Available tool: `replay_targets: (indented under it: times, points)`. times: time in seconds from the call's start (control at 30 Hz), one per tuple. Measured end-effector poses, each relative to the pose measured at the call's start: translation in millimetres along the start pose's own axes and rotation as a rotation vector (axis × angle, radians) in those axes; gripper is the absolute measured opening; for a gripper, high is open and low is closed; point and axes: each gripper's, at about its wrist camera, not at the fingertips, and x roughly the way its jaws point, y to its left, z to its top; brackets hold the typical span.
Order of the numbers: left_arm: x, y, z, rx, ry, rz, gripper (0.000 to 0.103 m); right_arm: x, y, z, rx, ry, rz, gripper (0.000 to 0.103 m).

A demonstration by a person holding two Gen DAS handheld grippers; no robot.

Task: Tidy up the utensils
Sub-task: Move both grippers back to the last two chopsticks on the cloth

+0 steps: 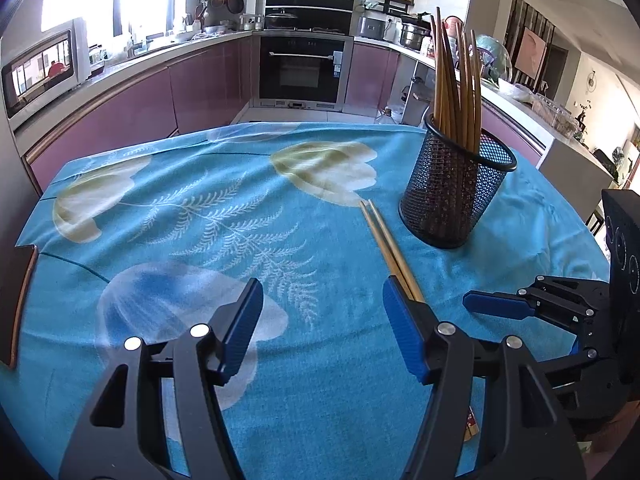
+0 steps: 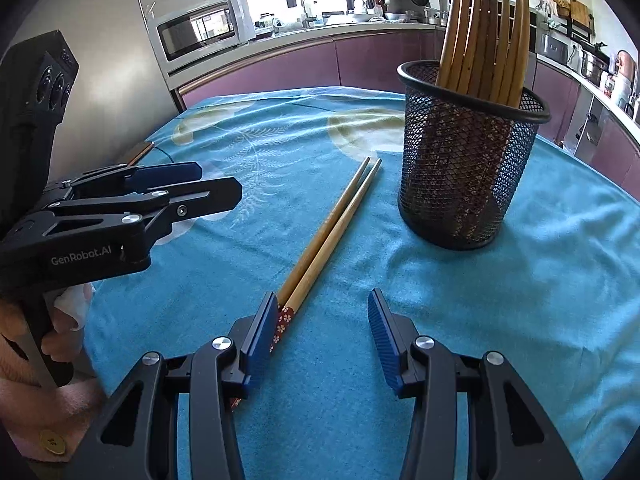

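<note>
A pair of wooden chopsticks lies side by side on the blue flowered tablecloth, its red patterned ends nearest me. My right gripper hovers open over those ends, which sit against its left finger; nothing is between the pads. In the left wrist view the same chopsticks run under the right finger of my open, empty left gripper. Just right of the pair, a black mesh holder stands upright with several wooden chopsticks in it.
A hand holds the left gripper at the left of the right wrist view. Beyond the table are purple kitchen cabinets, a microwave and an oven. A wooden edge shows at the table's left.
</note>
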Motion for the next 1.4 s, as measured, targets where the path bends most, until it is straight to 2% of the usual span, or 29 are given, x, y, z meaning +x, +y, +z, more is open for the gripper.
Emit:
replay_targets:
  times: [0.3,0.73,0.83,1.1,1.27,1.4]
  points:
    - [4.2,-4.4,-2.6,0.011,0.017,-0.017,0.062,-1.3,-6.9,-1.2,0.023,0.006,-0.014,0.045]
    - [26.9,-32.1,-10.2,0.107,0.095,-0.083,0.062,-1.8,-28.4,3.0,0.079,0.009,0.017,0.042]
    - [32.3,-37.0,-11.6,0.126,0.111,-0.086,0.061,-1.1,-32.9,4.7,0.081,0.011,0.015,0.039]
    - [40.0,-41.2,-15.6,0.145,0.136,-0.08,0.059,2.2,-40.2,11.5,0.088,0.01,0.027,0.039]
    - [39.8,-42.5,-16.8,0.144,0.137,-0.071,0.05,8.3,-36.2,19.2,0.068,0.014,0.022,0.038]
    - [37.6,-41.6,-18.2,0.129,0.135,-0.065,0.044,14.6,-30.9,25.0,0.047,0.016,0.024,0.031]
